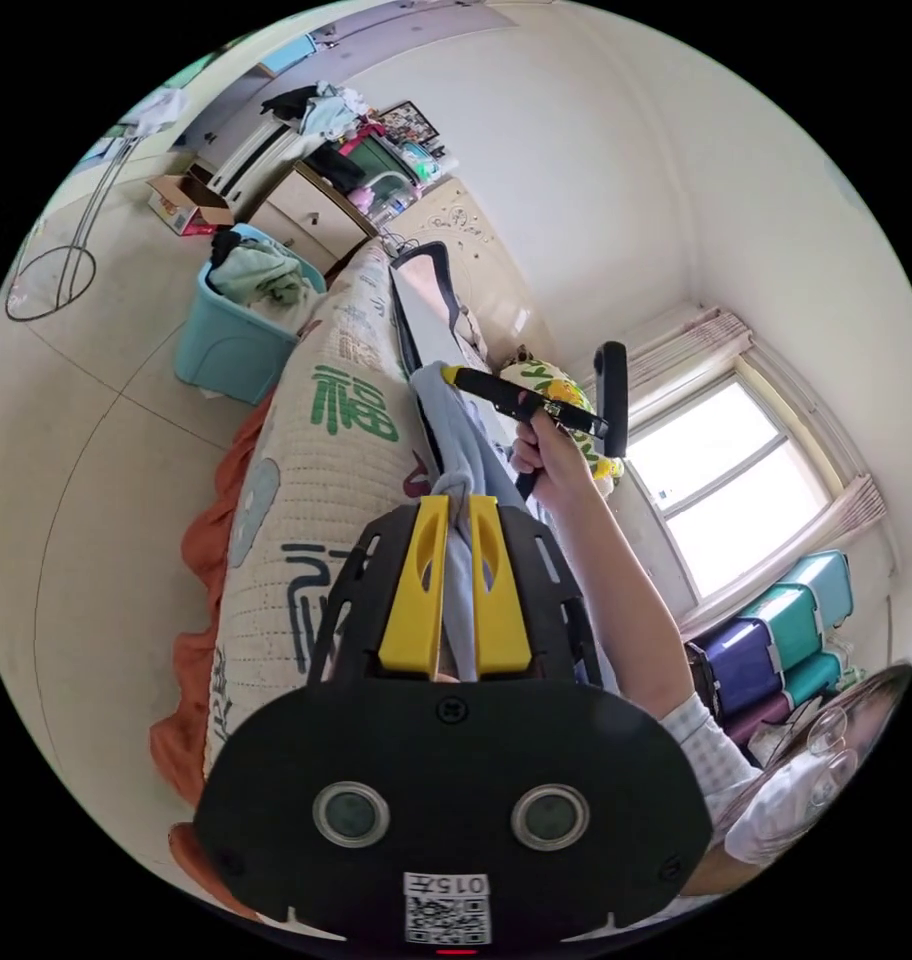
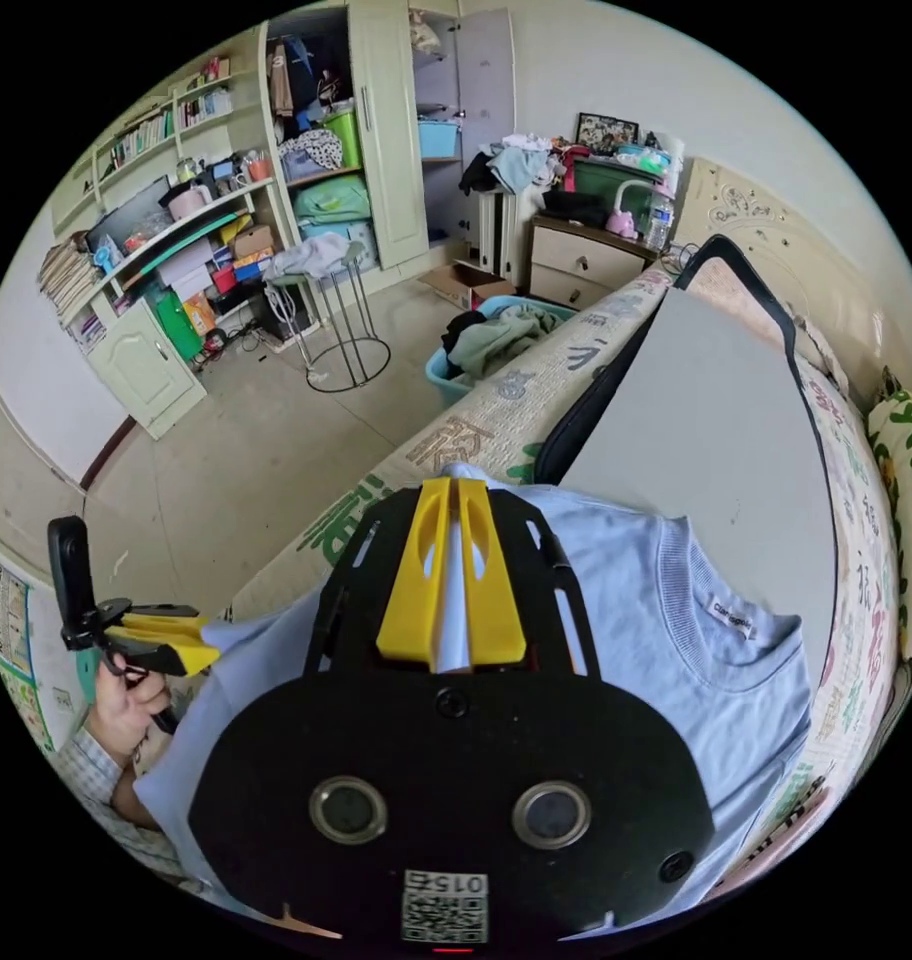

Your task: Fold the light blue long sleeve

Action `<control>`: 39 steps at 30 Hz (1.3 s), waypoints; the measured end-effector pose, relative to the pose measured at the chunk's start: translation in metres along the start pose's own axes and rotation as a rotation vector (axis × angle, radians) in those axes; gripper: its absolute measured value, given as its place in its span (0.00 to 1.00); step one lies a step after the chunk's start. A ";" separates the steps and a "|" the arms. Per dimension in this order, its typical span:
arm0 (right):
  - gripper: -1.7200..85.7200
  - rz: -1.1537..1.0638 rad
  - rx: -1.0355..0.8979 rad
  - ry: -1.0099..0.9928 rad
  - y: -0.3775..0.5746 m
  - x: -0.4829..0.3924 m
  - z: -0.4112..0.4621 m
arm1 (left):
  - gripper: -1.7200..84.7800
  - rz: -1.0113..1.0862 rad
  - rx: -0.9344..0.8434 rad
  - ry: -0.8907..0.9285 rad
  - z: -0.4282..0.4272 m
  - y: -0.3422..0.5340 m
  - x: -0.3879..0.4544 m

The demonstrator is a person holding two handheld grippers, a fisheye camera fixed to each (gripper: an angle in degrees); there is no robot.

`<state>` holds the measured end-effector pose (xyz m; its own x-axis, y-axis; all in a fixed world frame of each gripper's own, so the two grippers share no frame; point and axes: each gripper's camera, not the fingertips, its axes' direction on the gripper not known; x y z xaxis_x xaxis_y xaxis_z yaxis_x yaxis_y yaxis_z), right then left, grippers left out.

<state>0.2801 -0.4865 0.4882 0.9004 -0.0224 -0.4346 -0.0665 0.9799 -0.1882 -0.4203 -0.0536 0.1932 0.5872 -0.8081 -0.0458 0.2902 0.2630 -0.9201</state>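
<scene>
Both claws are gripping the light blue long sleeve [image 2: 696, 640] as it is draping over a grey board [image 2: 716, 440] on the bed [image 2: 456, 440]. The right claw [image 2: 454, 500] is pinching a fold ahead of it; the left claw [image 1: 454, 510] is clamping bunched fabric.
</scene>
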 end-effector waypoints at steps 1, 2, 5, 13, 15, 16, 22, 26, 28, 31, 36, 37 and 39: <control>0.04 -0.004 -0.014 0.010 0.002 -0.001 0.000 | 0.04 -0.006 0.003 0.004 0.000 0.001 -0.001; 0.05 -0.002 -0.026 0.023 0.004 0.002 -0.005 | 0.05 -0.015 0.003 0.016 0.000 0.001 -0.003; 0.08 0.024 -0.061 0.017 0.019 0.019 -0.037 | 0.05 -0.060 0.005 0.075 0.001 0.002 -0.013; 0.07 -0.001 0.020 -0.273 0.202 0.035 -0.179 | 0.07 -0.080 0.015 0.109 -0.008 0.011 -0.018; 0.07 0.022 0.028 -0.298 0.263 0.035 -0.206 | 0.07 -0.072 0.008 0.073 -0.016 0.016 -0.018; 0.08 0.041 0.015 -0.293 0.300 0.034 -0.218 | 0.07 -0.065 0.012 0.045 -0.023 0.018 -0.016; 0.10 0.124 -0.049 -0.266 0.413 0.021 -0.237 | 0.12 0.059 -0.108 -0.075 -0.007 0.003 0.040; 0.13 0.084 -0.089 -0.286 0.421 0.008 -0.229 | 0.15 -0.037 -0.118 -0.103 0.022 -0.012 0.048; 0.10 0.096 -0.062 -0.284 0.423 0.007 -0.233 | 0.14 -0.084 -0.100 -0.169 0.033 -0.010 0.042; 0.06 0.071 -0.049 -0.310 0.428 0.006 -0.239 | 0.09 -0.158 -0.048 -0.143 0.042 0.002 0.026; 0.03 0.106 0.023 -0.163 0.438 0.020 -0.276 | 0.04 -0.254 -0.008 0.013 0.038 0.012 -0.006; 0.03 0.129 0.041 -0.116 0.440 0.026 -0.286 | 0.03 -0.259 -0.004 0.027 0.038 0.013 -0.008; 0.02 0.169 0.064 -0.024 0.443 0.036 -0.298 | 0.03 -0.252 -0.007 0.019 0.037 0.012 -0.007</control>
<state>0.1547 -0.1126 0.1266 0.8890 0.1473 -0.4336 -0.1905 0.9800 -0.0576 -0.3925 -0.0250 0.1969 0.4825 -0.8576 0.1781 0.4206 0.0485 -0.9060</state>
